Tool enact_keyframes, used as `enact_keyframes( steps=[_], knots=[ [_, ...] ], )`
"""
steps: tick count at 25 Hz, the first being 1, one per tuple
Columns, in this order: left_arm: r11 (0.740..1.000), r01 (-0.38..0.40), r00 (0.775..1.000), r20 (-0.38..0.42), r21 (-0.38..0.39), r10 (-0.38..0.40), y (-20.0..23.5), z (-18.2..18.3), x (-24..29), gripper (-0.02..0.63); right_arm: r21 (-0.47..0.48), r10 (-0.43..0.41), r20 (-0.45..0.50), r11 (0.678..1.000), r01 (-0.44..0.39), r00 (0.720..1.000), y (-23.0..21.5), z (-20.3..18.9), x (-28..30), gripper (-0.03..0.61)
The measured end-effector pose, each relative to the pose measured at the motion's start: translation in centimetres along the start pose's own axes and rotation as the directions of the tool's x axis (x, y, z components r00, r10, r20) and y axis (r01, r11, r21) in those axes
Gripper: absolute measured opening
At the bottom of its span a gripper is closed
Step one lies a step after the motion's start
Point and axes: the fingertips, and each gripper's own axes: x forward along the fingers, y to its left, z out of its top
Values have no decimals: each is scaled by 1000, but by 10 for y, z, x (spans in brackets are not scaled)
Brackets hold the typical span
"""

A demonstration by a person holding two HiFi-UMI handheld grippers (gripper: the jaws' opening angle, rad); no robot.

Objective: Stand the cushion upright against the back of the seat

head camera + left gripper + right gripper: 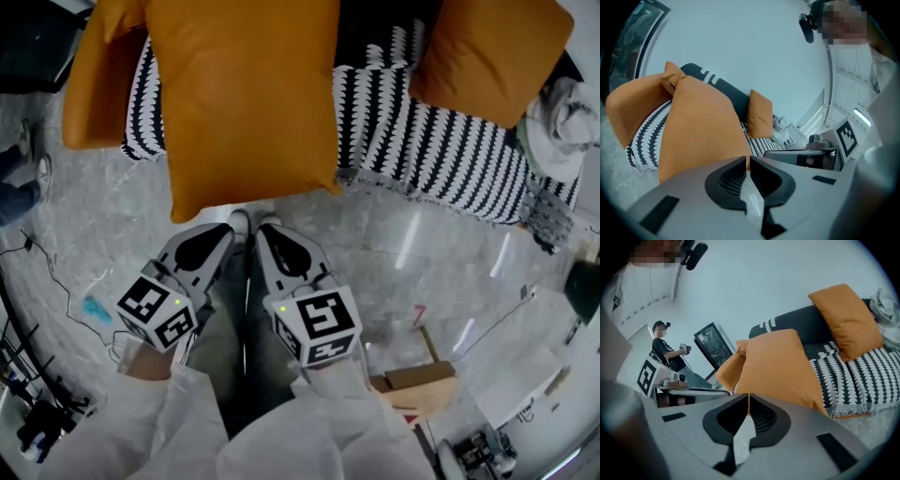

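A large orange cushion (248, 94) lies on the sofa seat and hangs over its front edge; from the right gripper view this cushion (780, 366) looks tilted forward. Just in front of its lower edge my left gripper (228, 236) and right gripper (265, 236) hang side by side over the floor. Both are shut with nothing between the jaws, and neither touches the cushion. The left gripper (748, 161) and right gripper (748, 399) both point at the cushion (701, 126). The dark sofa back (801, 324) rises behind it.
A second orange cushion (98, 84) lies at the left. A third (487, 56) stands against the back on the right. A black-and-white throw (441, 141) covers the seat. Pale cloth (562, 112) sits at the sofa's right end. A cardboard box (412, 380) and cables (56, 281) lie on the floor. A person (670, 352) stands by a dark screen (712, 348).
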Motion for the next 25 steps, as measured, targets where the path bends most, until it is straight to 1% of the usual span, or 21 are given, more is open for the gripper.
enact_keyframes(
  steps=[6,11,13,16,19,21,25],
  knots=[
    [1000,-5,1000,-2,11,5,10,-4,4,11,-3,10,-25,1000,-10,1000,-6,-10,9,15],
    [999,-24,1000,7,30,24,18,-10,2,14,3,-21,-16,1000,21,1000,-15,-15,13,15],
    [999,-40,999,12,36,39,22,-13,2,31,13,-32,-17,999,32,999,-21,-16,15,15],
    [998,-55,998,17,23,55,28,-16,5,66,18,-38,-27,999,38,999,-32,-20,20,15],
    [996,-82,996,22,29,82,36,-19,5,97,4,-35,-43,999,35,998,-40,-25,24,15],
    [994,-105,994,27,38,104,40,-21,5,118,-10,-48,-50,999,48,998,-47,-28,24,15],
    [991,-129,992,22,35,128,45,-26,5,138,-43,-69,-61,997,66,996,-59,-32,23,17]
  ],
)
